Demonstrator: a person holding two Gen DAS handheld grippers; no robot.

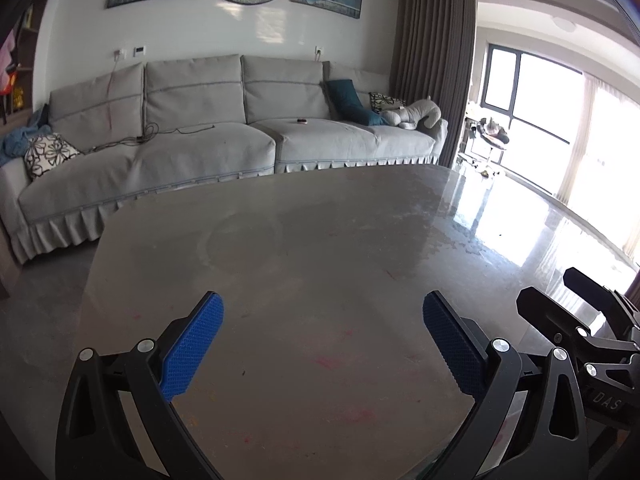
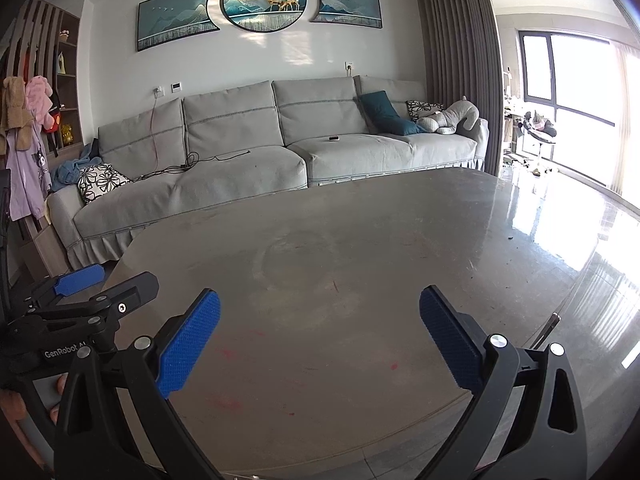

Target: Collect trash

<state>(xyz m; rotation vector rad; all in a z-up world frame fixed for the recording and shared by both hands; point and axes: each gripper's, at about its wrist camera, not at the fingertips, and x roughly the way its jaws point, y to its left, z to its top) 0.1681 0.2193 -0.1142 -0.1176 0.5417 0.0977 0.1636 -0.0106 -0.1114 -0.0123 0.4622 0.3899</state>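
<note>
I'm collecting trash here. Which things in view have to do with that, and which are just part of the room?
For the job:
left gripper, open
right gripper, open
table, stained pink; no trash piece shows on it

Just lying about:
sofa
small dark object on the sofa seat
cable
teal cushion
plush toy
hanging clothes

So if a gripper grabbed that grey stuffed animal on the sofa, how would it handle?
The grey stuffed animal looks soft and slumped, so it would probably squash and flop. Likely light for its bulk. Its fabric should grip the textured blue pads.
</note>
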